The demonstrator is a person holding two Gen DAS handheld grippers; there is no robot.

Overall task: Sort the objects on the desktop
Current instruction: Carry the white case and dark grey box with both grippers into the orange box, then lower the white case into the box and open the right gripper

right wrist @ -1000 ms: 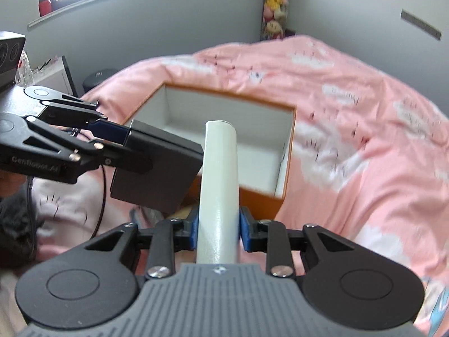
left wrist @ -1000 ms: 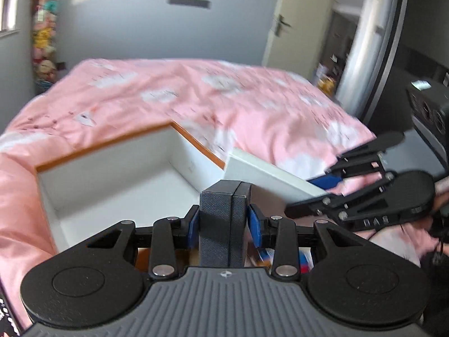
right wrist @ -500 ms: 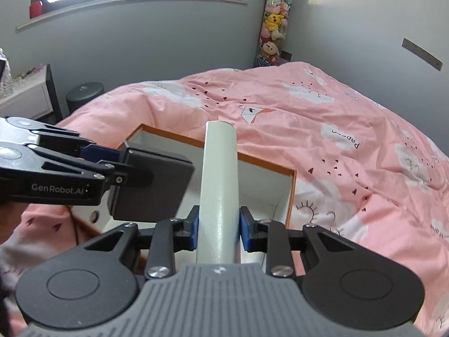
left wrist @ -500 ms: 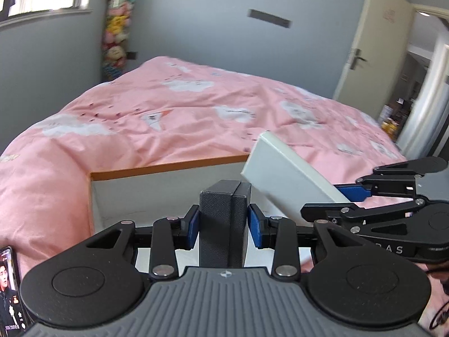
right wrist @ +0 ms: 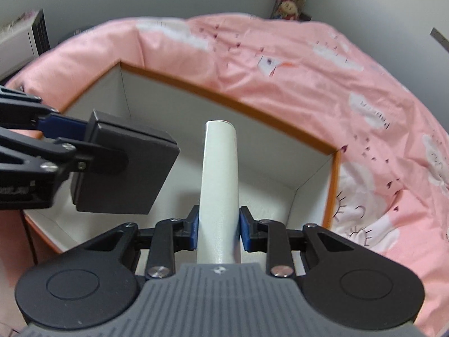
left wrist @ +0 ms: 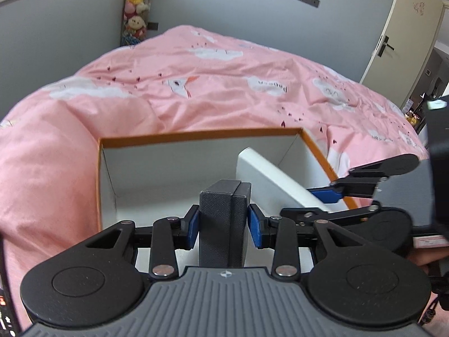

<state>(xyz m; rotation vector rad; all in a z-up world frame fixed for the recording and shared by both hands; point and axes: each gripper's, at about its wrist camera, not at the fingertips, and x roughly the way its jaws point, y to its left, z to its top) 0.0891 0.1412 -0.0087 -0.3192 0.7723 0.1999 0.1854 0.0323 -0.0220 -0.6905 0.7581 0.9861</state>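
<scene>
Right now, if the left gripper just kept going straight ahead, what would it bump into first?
Probably the box's far inner wall: the left gripper, holding a dark case, points into the open box. Depth is unclear.

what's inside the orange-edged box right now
The box shows bare white walls and floor. The dark case and white slab, each gripper-held, hang within its opening. The near floor is hidden.

A dark grey case (left wrist: 224,219), edge-on at lower centre, and a flat white box (right wrist: 219,188), tilted, hang over the open orange-rimmed carton (left wrist: 196,136).
</scene>
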